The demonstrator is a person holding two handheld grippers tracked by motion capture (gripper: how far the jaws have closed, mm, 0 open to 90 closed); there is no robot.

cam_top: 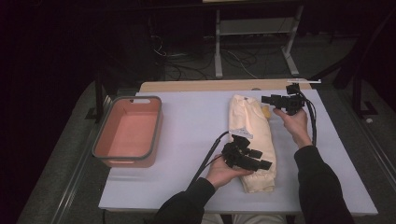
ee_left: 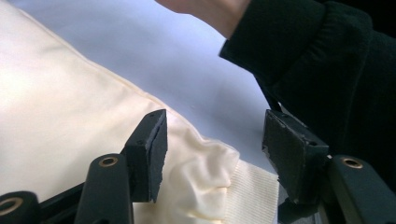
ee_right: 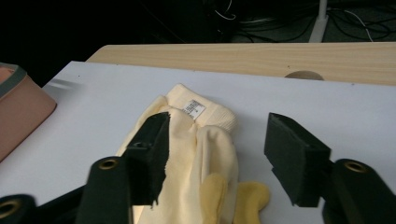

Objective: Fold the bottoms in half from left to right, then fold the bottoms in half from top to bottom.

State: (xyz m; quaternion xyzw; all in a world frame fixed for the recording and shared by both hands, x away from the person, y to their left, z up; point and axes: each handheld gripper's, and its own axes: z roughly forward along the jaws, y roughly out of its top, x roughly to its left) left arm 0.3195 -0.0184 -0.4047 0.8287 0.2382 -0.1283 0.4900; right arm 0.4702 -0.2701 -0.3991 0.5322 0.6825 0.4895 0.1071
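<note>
High view: a folded cream garment lies right of the table's centre, lengthwise toward the near edge, likely for tidying into the pink bin. Left gripper view: left gripper released above its hem. Right gripper view: right gripper released over the collar.

The left gripper has its two black jaws standing apart, with nothing pressed between the pads. Below and between them lies a cream garment, its cloth bunched into folds near a ribbed hem. The garment rests on a pale table. A black sleeve comes in at the upper right, a bare wrist above it.
</note>
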